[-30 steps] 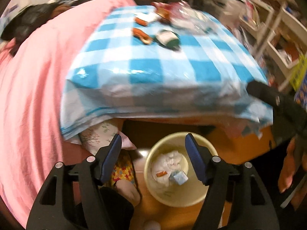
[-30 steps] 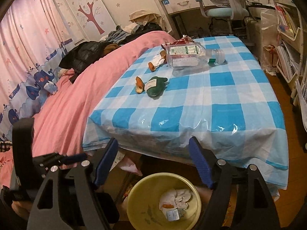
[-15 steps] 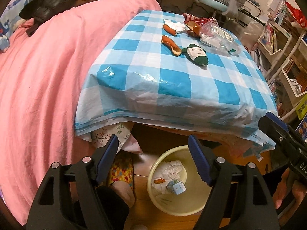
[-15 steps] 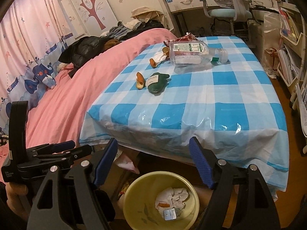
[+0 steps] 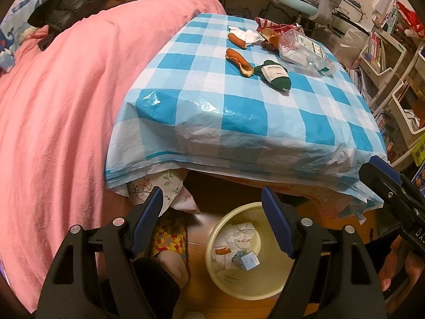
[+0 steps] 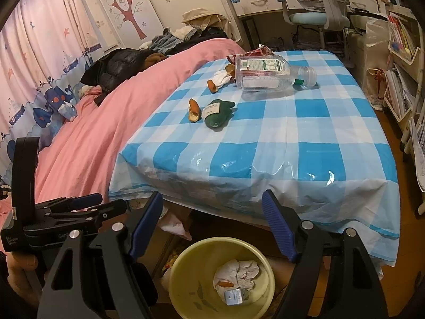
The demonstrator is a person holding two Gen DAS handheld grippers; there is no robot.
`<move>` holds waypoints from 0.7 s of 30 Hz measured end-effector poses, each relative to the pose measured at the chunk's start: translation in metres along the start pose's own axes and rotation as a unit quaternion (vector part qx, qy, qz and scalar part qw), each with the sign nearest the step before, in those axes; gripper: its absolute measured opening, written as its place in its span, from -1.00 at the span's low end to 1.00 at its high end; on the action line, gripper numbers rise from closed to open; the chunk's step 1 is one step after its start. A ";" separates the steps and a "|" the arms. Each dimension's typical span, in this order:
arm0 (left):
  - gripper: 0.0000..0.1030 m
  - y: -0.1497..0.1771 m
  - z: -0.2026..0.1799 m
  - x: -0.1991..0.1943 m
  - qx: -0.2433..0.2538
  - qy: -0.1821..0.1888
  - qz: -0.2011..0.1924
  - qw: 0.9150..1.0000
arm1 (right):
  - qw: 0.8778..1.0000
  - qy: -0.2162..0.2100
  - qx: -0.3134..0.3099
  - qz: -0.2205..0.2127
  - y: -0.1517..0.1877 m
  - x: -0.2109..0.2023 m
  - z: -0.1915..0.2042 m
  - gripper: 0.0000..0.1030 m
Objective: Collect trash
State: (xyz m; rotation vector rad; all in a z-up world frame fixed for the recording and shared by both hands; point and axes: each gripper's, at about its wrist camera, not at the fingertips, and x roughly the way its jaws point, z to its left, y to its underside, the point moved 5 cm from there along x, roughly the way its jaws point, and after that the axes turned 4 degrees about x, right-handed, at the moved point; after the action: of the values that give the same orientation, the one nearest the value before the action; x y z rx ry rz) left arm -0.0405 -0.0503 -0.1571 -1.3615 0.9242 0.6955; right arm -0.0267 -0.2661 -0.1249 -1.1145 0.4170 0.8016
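Note:
A yellow bin (image 5: 265,287) stands on the floor under the near edge of a table with a blue-and-white checked cloth (image 5: 239,122). Crumpled tissue (image 5: 241,235), a bit of orange peel and a small blue box lie inside it. On the table lie an orange peel (image 5: 239,61), a green packet (image 5: 275,75), a clear plastic bottle (image 5: 302,50), tissue (image 5: 247,35) and a red wrapper (image 5: 268,25). My left gripper (image 5: 211,196) hangs open and empty above the bin. My right gripper (image 6: 211,199) is open and empty too, over the bin (image 6: 191,273), facing the bottle (image 6: 265,73) and packet (image 6: 217,111).
A pink bedspread (image 5: 66,106) runs along the table's left side, with a dark jacket (image 6: 119,66) on it. Book shelves (image 6: 403,53) line the right, and a desk chair (image 6: 308,16) stands behind the table. A patterned slipper (image 5: 170,239) sits left of the bin.
The left wrist view has tilted up and steadied, so more of the table top shows and the bin sits lower in view. The right gripper has hardly moved.

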 end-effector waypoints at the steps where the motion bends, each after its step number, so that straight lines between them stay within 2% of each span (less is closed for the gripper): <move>1: 0.42 0.000 0.000 0.000 -0.001 0.000 -0.001 1.000 | 1.000 0.000 0.000 0.000 0.000 0.000 0.000 0.43; 21: 0.43 0.000 0.001 0.000 -0.002 -0.001 0.000 1.000 | 1.000 0.001 -0.003 0.000 0.000 0.001 -0.001 0.43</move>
State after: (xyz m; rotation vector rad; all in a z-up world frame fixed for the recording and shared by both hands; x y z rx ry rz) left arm -0.0400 -0.0494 -0.1568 -1.3639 0.9218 0.6975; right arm -0.0256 -0.2663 -0.1258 -1.1216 0.4167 0.8012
